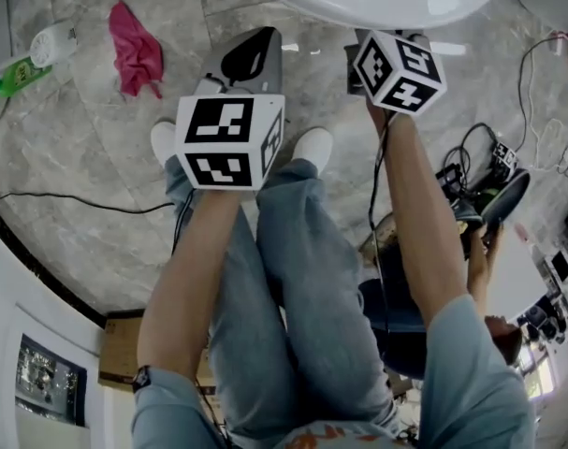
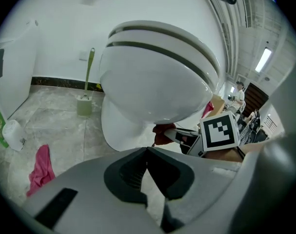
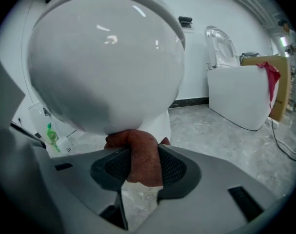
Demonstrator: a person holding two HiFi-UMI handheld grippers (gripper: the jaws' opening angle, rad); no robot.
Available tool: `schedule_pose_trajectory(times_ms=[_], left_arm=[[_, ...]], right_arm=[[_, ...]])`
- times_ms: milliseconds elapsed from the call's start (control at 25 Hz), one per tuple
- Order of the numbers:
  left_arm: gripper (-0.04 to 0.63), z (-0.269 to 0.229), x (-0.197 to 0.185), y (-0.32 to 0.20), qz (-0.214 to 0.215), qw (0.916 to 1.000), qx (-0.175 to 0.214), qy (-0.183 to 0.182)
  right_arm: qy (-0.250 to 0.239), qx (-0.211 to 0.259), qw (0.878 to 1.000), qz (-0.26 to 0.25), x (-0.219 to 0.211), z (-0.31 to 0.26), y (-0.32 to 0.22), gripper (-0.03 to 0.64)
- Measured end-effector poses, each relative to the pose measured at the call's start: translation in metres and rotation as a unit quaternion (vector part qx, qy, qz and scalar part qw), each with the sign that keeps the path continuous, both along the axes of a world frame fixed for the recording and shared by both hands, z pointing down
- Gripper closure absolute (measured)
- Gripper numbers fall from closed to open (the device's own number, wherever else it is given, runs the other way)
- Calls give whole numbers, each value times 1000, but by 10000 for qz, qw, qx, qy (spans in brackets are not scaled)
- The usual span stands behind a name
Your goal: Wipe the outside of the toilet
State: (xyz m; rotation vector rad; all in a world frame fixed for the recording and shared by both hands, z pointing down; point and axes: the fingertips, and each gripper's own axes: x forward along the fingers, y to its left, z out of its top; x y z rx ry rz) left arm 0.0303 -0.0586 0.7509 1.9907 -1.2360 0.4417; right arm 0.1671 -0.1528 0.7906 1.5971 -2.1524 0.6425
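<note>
A bathroom mock-up inside a work space is suggested: a white toilet [image 2: 152,82] and a second toilet [image 3: 235,99] are stood on a grey marbled floor [image 1: 78,157] against bare white walls [image 2: 55,28]. A toilet brush [image 2: 87,89] and a green cleaner bottle [image 1: 12,75] are kept nearby, while loose cables [image 1: 78,200] and a cardboard box [image 1: 124,344] are left about.

A pink rag [image 1: 134,50] lies on the marble floor [image 1: 59,148] near a green bottle [image 1: 10,76] and a white jug [image 1: 54,43]. A black cable [image 1: 78,200] crosses the floor. A brush [image 2: 89,72] stands in a holder [image 2: 84,106] by the wall [image 2: 55,38].
</note>
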Motion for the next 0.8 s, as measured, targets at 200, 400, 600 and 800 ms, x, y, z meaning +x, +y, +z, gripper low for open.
schedule_pose_trajectory(times_ms=[200,400,600,800], left_arm=[[597,-19,26,-9,54,10000,-35,38],[597,-49,31,0,-258,9994,-153,172],[597,-101,21,9,-620,9976,-198,254],[597,-156,13,0,-835,9961,-71,283]], right_arm=[[108,-151,9997,168,40,-11,-16,467],[-102,-314,9968,722,81,-37,-18,468],[-109,-286,9957,869,103,-93,-9,468],[-198,-151,9960,860,105,-161,2,468]])
